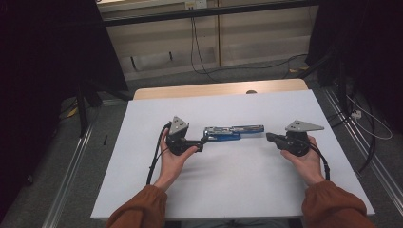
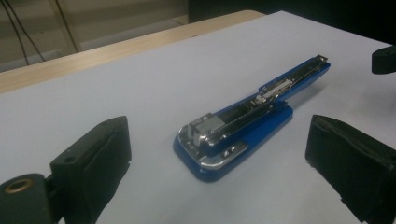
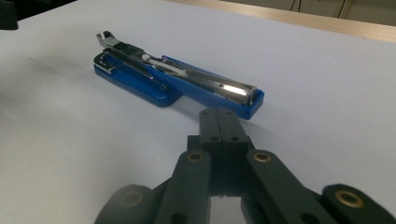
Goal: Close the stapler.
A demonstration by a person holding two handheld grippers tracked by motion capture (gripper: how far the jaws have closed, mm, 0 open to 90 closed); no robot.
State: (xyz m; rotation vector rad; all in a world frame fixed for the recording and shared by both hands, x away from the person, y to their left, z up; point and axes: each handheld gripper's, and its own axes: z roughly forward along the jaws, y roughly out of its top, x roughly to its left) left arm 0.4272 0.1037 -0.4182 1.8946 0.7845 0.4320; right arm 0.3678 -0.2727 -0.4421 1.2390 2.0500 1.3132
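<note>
The stapler (image 1: 233, 132) lies flat on the bench (image 1: 228, 190) between my two claws, swung open so the blue top arm runs out past the base and the metal staple channel is bare. My left claw (image 1: 203, 141) stands wide, its pads either side of the base end and not touching it, so nothing is gripped yet. My right claw (image 1: 269, 137) is pressed fully together on nothing, its tip just short of the far end of the open arm. I judge the work barely begun: the stapler has yet to be taken hold of, and then folded shut or loaded, I cannot tell which. Around my claws the white sheet is bare; beyond it runs the wooden bench edge (image 1: 190, 90), then floor cables (image 1: 247, 66). Nothing blocks either approach
</note>
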